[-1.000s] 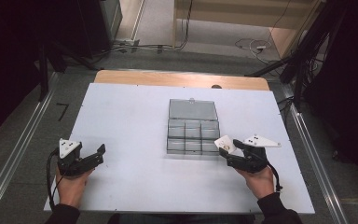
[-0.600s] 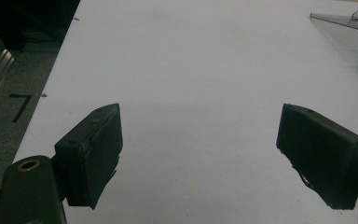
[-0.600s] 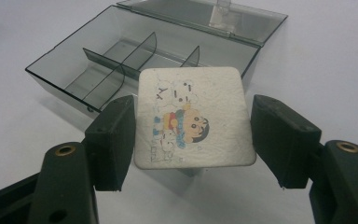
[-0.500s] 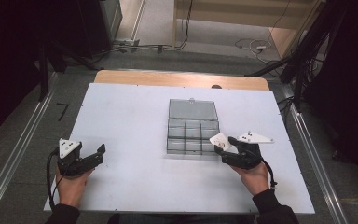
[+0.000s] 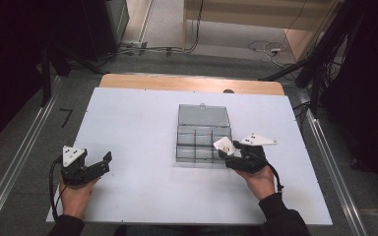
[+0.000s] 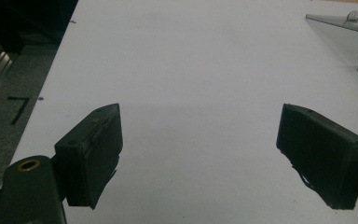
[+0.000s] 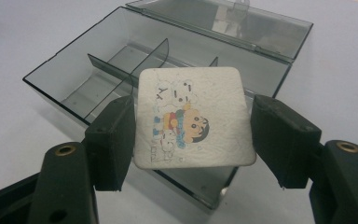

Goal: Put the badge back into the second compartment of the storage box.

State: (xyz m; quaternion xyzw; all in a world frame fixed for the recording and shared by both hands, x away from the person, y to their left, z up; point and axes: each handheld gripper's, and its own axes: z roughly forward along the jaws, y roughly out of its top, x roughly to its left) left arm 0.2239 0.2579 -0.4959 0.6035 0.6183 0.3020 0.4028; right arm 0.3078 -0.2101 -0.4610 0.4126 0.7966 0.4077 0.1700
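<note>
A clear grey compartment box (image 5: 201,140) lies open in the middle of the white table, lid flat behind it. My right gripper (image 5: 228,154) sits at the box's front right corner, shut on a white square card (image 5: 223,145) printed with a cartoon figure. In the right gripper view the card (image 7: 193,116) is pinched by its two side edges between the pads and hangs over the front compartments of the box (image 7: 121,60). My left gripper (image 5: 103,162) rests at the table's front left, open, nothing between its jaws. In the left gripper view its pads (image 6: 93,147) stand wide apart over bare table.
The white table top (image 5: 138,118) has a wooden strip along its far edge. Metal rails run along both sides of the table. Cables and dark stands lie on the floor beyond. The box lid's corner (image 6: 349,25) shows at the upper right of the left gripper view.
My right gripper has moved left toward the box, carrying the card with it. The left gripper has stayed put.
</note>
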